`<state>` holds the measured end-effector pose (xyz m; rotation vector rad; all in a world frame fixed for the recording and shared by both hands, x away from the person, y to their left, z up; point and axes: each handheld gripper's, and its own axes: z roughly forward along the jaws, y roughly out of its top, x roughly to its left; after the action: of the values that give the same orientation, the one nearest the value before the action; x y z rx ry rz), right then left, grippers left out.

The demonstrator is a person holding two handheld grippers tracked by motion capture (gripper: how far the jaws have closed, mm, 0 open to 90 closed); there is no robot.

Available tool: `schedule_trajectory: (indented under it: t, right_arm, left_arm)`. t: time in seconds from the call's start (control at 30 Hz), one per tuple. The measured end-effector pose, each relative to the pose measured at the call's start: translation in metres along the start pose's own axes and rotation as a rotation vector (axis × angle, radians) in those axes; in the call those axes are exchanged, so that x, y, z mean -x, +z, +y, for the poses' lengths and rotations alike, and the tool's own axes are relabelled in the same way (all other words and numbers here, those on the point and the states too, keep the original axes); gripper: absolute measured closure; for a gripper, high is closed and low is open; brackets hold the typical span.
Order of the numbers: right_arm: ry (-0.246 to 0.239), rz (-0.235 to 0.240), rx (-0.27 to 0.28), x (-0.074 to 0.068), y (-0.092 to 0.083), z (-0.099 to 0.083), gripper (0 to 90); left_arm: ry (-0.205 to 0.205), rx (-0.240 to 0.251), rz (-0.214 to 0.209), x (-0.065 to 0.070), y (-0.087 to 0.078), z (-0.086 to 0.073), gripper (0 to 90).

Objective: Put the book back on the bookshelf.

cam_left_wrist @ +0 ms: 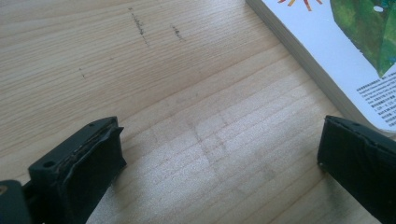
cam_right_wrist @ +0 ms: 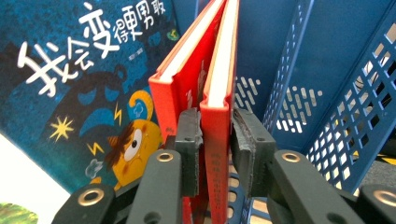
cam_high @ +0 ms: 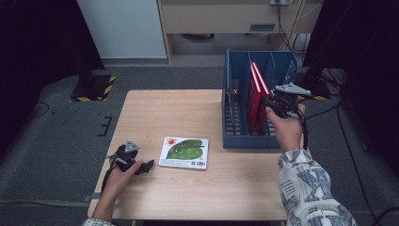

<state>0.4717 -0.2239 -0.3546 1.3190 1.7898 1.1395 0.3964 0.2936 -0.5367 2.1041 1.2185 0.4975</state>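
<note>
Inside the blue rack (cam_high: pixel 235 117), in its middle slot, stood the red book (cam_right_wrist: pixel 217 121), upright on its lower edge beside a second red book (cam_right_wrist: pixel 175 88) that leaned against it. The right claw (cam_right_wrist: pixel 215 140) was nearly closed, its pads pressed on both sides of the red book's spine end, so it had hold of that book alone. Judged from its board covers, the book should stay stiff and fairly light; the glossy cover could slip, so a grip low on the spine, where the boards are thickest, looked safest. Left of the rack, a picture book (cam_high: pixel 184 152) with a green leaf cover lay flat on the tabletop (cam_high: pixel 188 197). Further left of the rack, just beside that picture book, the left claw (cam_left_wrist: pixel 219 158) rested wide open and held nothing
</note>
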Motion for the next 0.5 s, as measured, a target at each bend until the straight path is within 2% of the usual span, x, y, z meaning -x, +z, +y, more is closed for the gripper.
schedule_trajectory:
  t: [0.5]
  right_arm:
    - [-0.005,0.027,0.005,-0.0059,-0.0053,-0.0033,75.6]
  left_arm:
    - [-0.001,0.000,0.000,0.0005,-0.0001,-0.0001,0.0]
